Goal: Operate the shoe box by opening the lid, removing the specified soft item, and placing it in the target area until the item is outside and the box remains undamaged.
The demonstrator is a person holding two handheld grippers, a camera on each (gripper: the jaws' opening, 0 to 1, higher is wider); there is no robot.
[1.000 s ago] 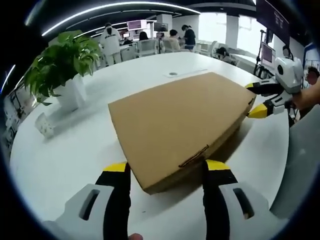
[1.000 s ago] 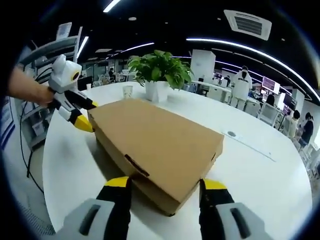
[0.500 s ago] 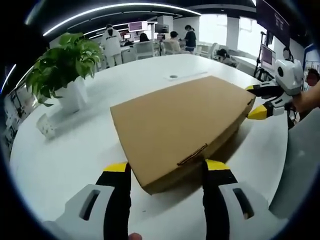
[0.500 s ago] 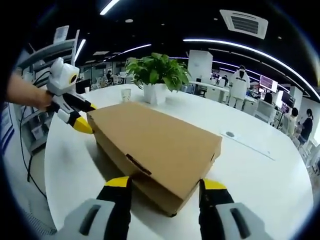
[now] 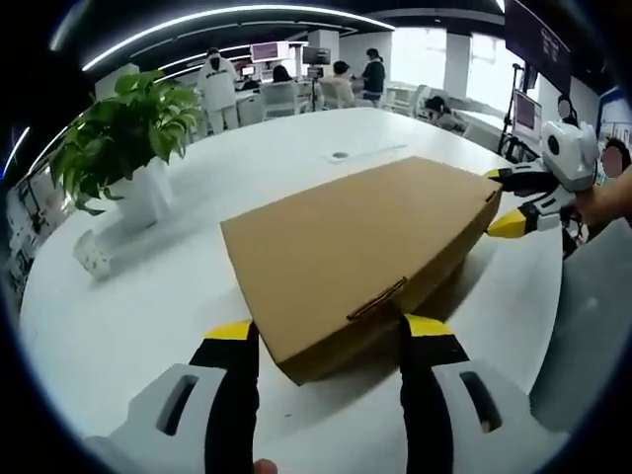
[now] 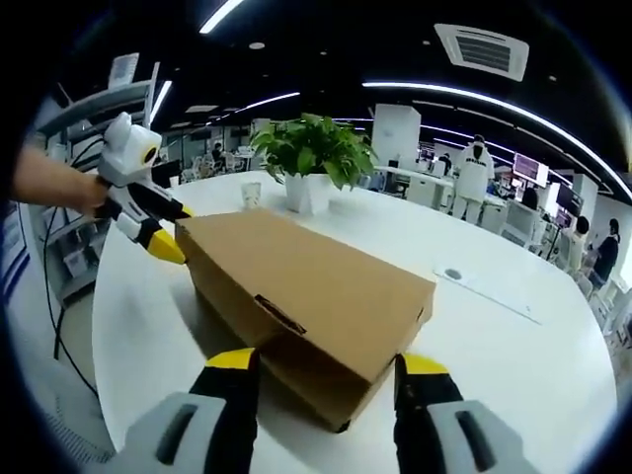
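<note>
A closed brown shoe box (image 5: pixel 355 252) lies on the white round tabletop (image 5: pixel 148 296), lid (image 6: pixel 316 281) lifted slightly at one end. The left tool (image 5: pixel 331 341) stands wide at one end of the box, the right tool (image 6: pixel 321 370) wide at the other, neither gripping. A potted plant (image 5: pixel 123 133) and a small cup (image 5: pixel 89 252) stand near the far edge.

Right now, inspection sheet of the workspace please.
Surface: white table, round-edged.
Job's things: shoe box, cardboard, lid down, slightly lifting along the long side edge.
Clutter: potted plant, small white cup, paper sheet.
Grippers: left gripper and right gripper both open, one at each end of the box.
Cables: dark cable hanging off the table edge.
Surroundings: open office, people at desks.
</note>
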